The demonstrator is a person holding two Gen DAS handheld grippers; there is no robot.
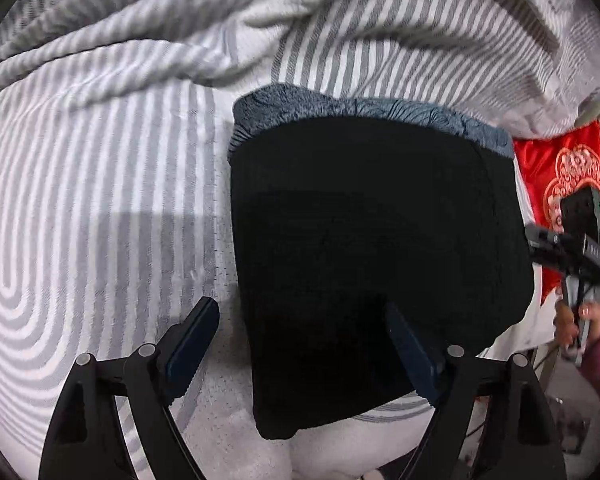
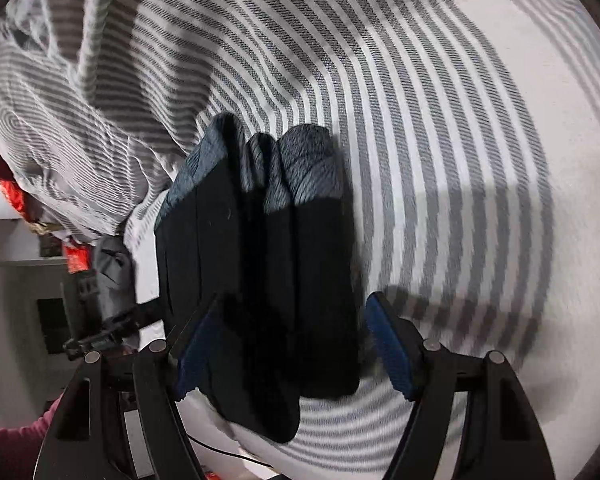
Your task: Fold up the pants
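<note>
Both hand-held grippers stand open: the left hand-held gripper straddles the near left edge of the folded pants, the right hand-held gripper spans their near end, neither pinching. The pants lie on the striped bed near its front edge. Pressing the stack flat and squaring its edges would serve best. No writing is legible.

Black pants showing a grey-blue fleecy lining, lying on grey-and-white striped bedding, red cloth with white ornament showing beside.
</note>
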